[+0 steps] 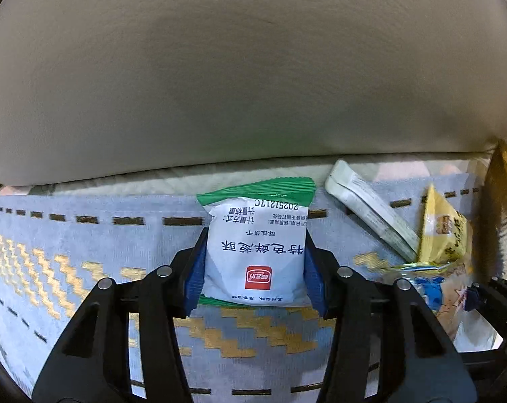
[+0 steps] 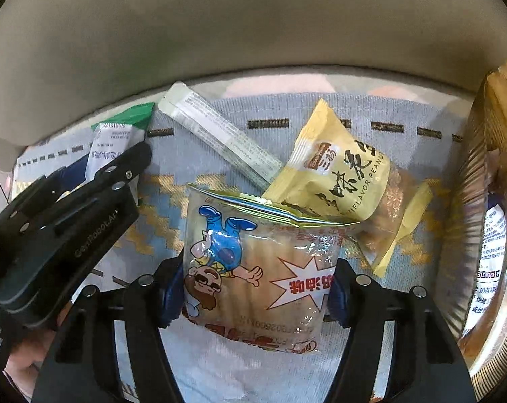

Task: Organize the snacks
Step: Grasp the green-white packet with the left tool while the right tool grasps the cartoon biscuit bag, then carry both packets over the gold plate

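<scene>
My left gripper (image 1: 255, 262) is shut on a white snack packet with green ends (image 1: 255, 245), its blue pads pressing both sides. In the right wrist view the same packet (image 2: 114, 141) shows at the upper left beside the left gripper's black body. My right gripper (image 2: 253, 288) is shut on a clear cartoon-printed biscuit bag (image 2: 256, 268). A yellow peanut packet (image 2: 337, 174) lies just beyond it, and a long white stick pack (image 2: 219, 137) lies diagonally behind. Those two also appear at the right of the left wrist view: yellow packet (image 1: 443, 231), stick pack (image 1: 367, 208).
Everything rests on a blue-grey woven mat with gold zigzags (image 1: 68, 262) over a beige cushioned seat with a backrest (image 1: 236, 84). A round wicker-edged basket (image 2: 468, 201) holding packaged snacks stands at the far right. A hand (image 2: 25, 359) shows at the lower left.
</scene>
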`<state>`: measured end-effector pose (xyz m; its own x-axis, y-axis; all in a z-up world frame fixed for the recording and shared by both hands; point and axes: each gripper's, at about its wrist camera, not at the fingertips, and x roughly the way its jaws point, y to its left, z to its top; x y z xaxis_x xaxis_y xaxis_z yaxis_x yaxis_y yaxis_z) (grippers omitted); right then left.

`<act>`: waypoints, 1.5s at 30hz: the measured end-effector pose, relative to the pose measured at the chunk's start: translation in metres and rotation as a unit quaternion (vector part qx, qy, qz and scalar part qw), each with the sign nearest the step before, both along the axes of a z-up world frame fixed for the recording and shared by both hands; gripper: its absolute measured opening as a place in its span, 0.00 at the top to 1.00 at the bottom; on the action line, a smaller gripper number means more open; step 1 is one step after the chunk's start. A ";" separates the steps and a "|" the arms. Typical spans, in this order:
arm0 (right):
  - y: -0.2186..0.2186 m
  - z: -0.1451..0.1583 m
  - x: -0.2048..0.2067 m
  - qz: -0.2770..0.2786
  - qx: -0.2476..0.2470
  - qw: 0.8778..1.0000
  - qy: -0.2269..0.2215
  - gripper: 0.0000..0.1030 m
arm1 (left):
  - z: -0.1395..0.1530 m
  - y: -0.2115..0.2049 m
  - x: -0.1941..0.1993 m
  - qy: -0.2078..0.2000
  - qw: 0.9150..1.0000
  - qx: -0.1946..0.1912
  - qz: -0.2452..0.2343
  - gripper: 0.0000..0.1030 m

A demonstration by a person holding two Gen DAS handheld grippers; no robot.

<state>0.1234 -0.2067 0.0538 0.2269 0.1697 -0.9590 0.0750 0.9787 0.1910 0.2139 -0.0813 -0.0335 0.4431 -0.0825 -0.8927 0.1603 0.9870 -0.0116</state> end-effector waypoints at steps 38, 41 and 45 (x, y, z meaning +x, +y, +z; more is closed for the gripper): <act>-0.215 0.154 -0.065 -0.194 0.049 0.963 -0.183 0.37 | 0.144 0.026 -0.038 -0.137 0.989 -0.060 0.003 0.51; -0.233 0.161 -0.078 -0.223 0.023 0.956 -0.189 0.36 | 0.155 0.001 -0.046 -0.152 0.986 -0.067 -0.028 0.51; -0.266 0.168 -0.099 -0.259 0.032 0.944 -0.202 0.36 | 0.165 -0.043 -0.063 -0.157 0.981 -0.070 -0.087 0.51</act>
